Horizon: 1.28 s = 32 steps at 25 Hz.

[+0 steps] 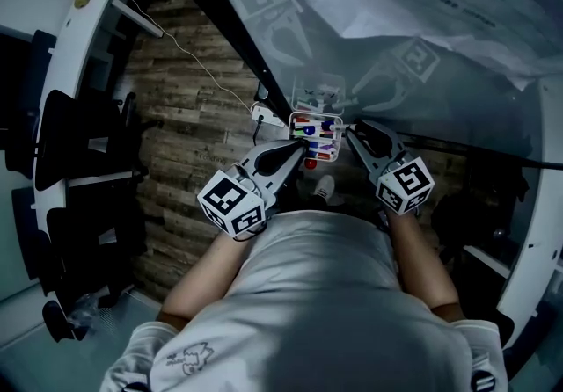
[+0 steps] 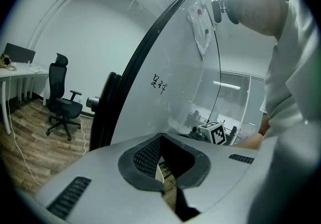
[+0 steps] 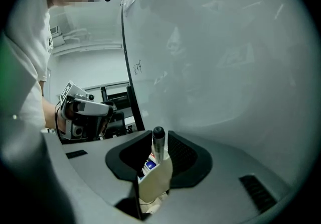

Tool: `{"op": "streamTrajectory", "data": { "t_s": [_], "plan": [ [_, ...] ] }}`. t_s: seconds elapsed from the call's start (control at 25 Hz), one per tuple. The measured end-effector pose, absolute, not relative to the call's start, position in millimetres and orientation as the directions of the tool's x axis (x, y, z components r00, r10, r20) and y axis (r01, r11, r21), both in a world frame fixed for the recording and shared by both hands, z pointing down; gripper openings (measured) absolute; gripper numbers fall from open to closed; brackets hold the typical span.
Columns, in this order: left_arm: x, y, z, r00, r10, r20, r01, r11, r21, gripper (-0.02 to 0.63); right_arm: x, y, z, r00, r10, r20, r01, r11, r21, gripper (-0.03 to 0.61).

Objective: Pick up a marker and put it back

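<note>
A small white marker holder [image 1: 293,130] hangs at the foot of the whiteboard [image 1: 396,30] with several coloured markers in it. My right gripper [image 1: 348,129] reaches it from the right. In the right gripper view a black-capped marker [image 3: 158,143] stands upright between the jaws of the right gripper [image 3: 159,136], its lower end in the white holder [image 3: 156,183]. The pads sit close on both sides, with a thin gap at the right one. My left gripper [image 1: 303,145] points at the holder's left side. In its own view the left gripper [image 2: 160,137] has its tips together, holding nothing.
The glass whiteboard [image 2: 170,77] in its dark frame rises right in front of both grippers. A white desk [image 1: 79,47] and black office chairs [image 2: 62,102] stand to the left on the wooden floor, and a thin cable [image 1: 202,65] runs across it. The person's torso fills the near side.
</note>
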<state>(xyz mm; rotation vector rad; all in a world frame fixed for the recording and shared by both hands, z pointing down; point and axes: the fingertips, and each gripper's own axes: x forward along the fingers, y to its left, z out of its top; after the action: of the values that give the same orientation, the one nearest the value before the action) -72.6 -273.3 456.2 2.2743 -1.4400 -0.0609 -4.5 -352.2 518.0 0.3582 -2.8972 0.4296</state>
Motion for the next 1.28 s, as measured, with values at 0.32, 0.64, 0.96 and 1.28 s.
{"op": "streamTrajectory", "data": {
  "t_s": [0.32,0.64,0.96,1.28],
  "plan": [
    [-75,-270,464,0.458,-0.865,0.208,-0.843,-0.348,0.41,0.005,-11,-348,523,-0.949,-0.203,0.24,-0.265,0.927,-0.264,0.097],
    [-73,-271,469,0.46,-0.866,0.198,-0.839,-0.35,0.417,0.005,-10,-349,513,-0.957,-0.205,0.206,-0.256,0.93,-0.265,0.13],
    [-70,-272,466,0.469,-0.863,0.187,-0.835,-0.364,0.413,0.005,-11,-345,494,-0.964,-0.21,0.166,-0.248,0.934,-0.257,0.137],
    [-68,-272,455,0.467,-0.869,0.163,-0.839,-0.377,0.392,0.005,-8,-344,472,-0.969,-0.213,0.122,-0.236,0.947,-0.219,0.137]
  ]
}}
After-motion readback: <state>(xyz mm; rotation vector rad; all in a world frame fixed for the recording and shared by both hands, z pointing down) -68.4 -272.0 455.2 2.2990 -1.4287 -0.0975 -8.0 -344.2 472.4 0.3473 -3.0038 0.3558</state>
